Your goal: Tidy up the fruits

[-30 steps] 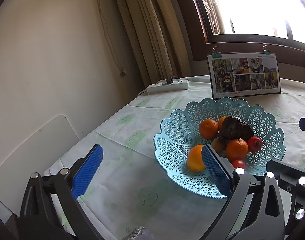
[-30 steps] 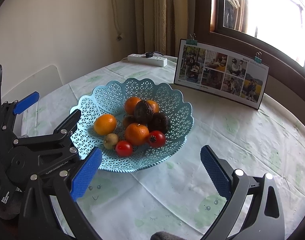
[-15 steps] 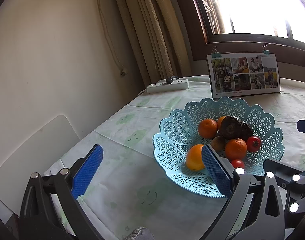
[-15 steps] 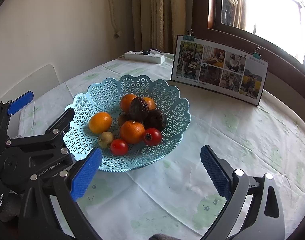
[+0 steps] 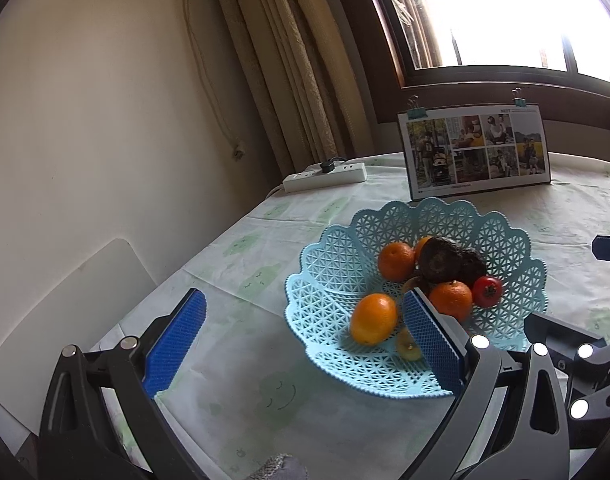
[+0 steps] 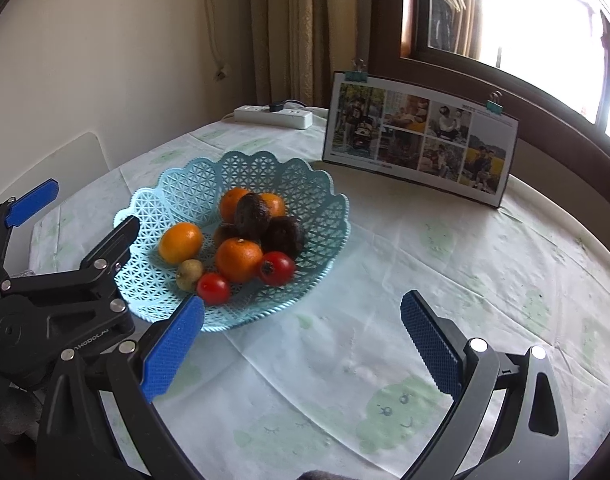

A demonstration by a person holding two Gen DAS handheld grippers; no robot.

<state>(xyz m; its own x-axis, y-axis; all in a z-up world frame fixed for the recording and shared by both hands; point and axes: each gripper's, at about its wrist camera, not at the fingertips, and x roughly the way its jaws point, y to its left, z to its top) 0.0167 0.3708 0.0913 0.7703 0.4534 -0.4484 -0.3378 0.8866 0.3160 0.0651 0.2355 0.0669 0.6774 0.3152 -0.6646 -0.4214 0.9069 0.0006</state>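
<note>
We have edged both wide-open, empty grippers, left (image 5: 303,344) and right (image 6: 301,344), closer to the basket (image 6: 177,196), probably approaching a fruit pick.

Fruits (image 6: 241,258) in basket (image 6: 185,188) on table (image 6: 445,248); photo board (image 6: 421,136) behind, power strip (image 6: 273,116) behind-left
</note>
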